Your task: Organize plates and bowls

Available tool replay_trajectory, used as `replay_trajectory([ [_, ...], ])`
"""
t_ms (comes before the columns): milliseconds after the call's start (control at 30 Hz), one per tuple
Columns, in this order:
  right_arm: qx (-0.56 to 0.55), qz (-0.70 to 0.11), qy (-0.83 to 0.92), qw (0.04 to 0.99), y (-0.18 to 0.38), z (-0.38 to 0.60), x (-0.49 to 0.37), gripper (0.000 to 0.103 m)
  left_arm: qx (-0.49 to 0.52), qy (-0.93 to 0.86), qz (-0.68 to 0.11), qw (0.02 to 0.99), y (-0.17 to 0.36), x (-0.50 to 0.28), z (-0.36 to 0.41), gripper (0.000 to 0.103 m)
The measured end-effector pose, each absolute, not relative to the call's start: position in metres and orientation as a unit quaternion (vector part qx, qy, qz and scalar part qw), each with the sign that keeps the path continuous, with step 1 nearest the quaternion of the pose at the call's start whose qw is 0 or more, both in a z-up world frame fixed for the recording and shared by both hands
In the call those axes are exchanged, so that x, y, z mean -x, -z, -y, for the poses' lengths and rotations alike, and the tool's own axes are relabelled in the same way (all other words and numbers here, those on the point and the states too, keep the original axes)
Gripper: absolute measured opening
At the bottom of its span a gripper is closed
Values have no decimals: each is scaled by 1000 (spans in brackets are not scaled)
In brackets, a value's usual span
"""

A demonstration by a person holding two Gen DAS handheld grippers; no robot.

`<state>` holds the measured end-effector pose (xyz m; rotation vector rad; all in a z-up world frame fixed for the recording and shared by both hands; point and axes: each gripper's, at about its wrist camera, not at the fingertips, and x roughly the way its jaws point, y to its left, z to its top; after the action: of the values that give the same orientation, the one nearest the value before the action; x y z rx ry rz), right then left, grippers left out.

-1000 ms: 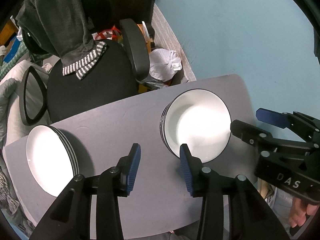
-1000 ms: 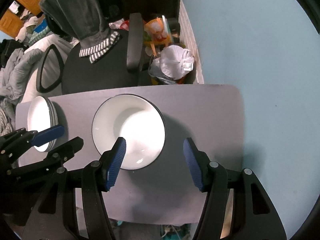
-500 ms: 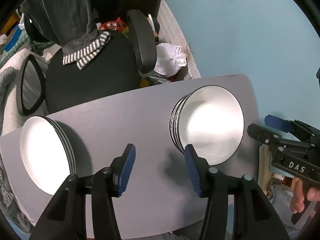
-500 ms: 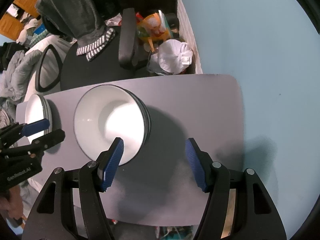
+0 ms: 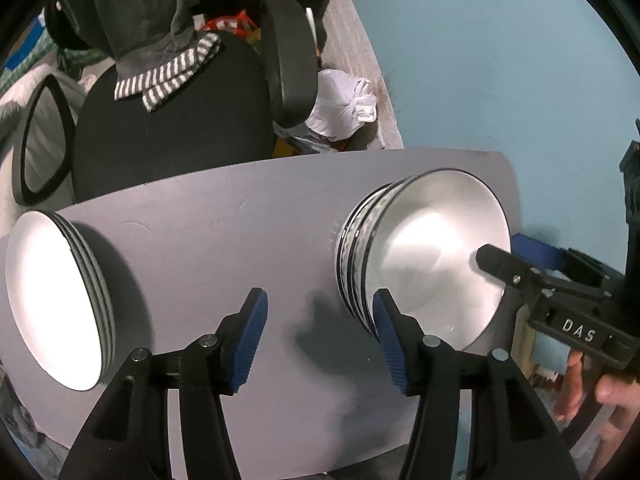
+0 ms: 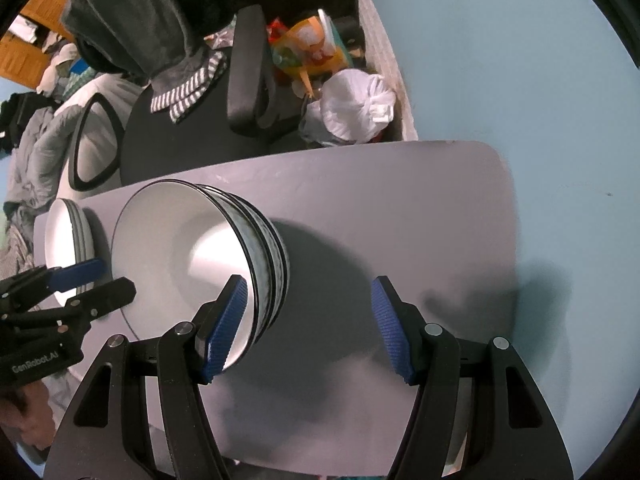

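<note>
A stack of white bowls with dark rims (image 5: pixel 432 256) stands on the grey table (image 5: pixel 224 224), right of middle; it also shows in the right wrist view (image 6: pixel 192 256). A stack of white plates (image 5: pixel 52 304) sits at the table's left end, also in the right wrist view (image 6: pixel 66 236). My left gripper (image 5: pixel 320 336) is open and empty, low over the table just left of the bowls. My right gripper (image 6: pixel 306 324) is open and empty, its left finger at the bowl stack's near rim. The right gripper (image 5: pixel 520 256) reaches over the bowls in the left wrist view.
A black office chair (image 5: pixel 172 100) with a grey garment draped on it stands behind the table. A white plastic bag (image 6: pixel 356 108) and clutter lie on the floor by the blue wall (image 6: pixel 520 60). The table's right end (image 6: pixel 440 216) is bare.
Both grippers have come lower and closer to the table. The bowl stack now looms larger and is seen more from the side; the right gripper's finger has reached its rim.
</note>
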<state>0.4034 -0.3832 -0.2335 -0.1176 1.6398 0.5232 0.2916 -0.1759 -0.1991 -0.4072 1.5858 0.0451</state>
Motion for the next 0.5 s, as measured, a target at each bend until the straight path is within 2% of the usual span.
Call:
replay_trajectory([
  [500,29,-739,-245,627,257,377,-413,64,232,-32,-714,660,230,-302,176,56],
])
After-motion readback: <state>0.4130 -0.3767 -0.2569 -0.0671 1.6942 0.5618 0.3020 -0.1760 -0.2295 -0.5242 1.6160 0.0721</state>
